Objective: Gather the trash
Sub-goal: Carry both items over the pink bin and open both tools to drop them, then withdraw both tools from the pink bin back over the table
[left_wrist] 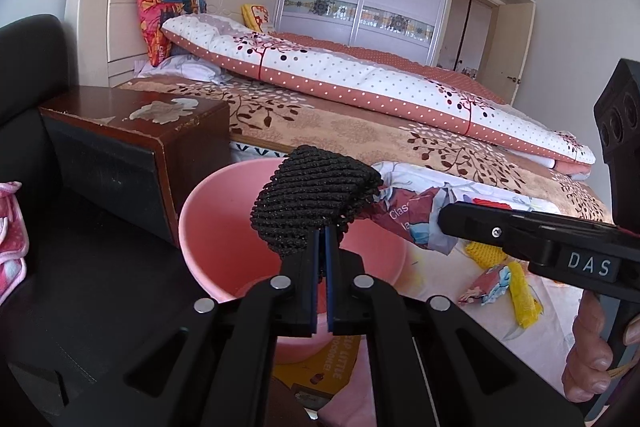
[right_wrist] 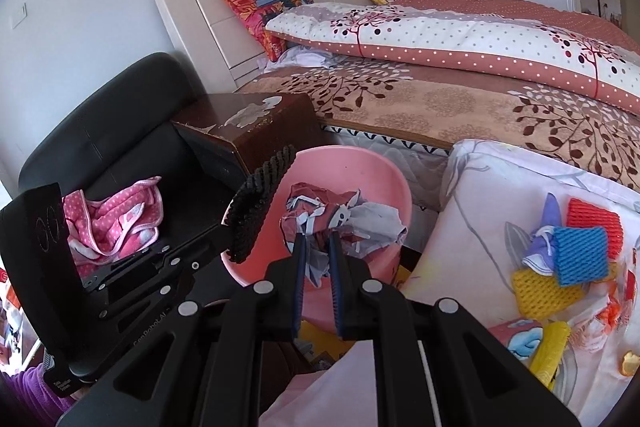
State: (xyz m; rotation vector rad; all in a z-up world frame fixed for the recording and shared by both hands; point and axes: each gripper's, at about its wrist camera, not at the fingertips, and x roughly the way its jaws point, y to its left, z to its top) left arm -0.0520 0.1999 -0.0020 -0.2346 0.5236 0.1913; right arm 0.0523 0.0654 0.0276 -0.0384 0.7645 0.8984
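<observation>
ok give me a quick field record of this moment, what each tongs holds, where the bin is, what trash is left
left tongs: shut on black foam net sleeve, above the bin
right tongs: shut on crumpled printed paper wrapper, above the bin
bin: round pink plastic bucket, on floor between dark wooden nightstand and bed
trash left: blue foam net, red foam net, yellow foam net on floral sheet

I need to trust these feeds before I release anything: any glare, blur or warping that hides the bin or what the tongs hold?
Left wrist view: sharp, daylit, edges bowed by fisheye; black foam net covers part of the pink bin. Right wrist view: equally sharp, no glare; crumpled wrapper clear over the bin.
</observation>
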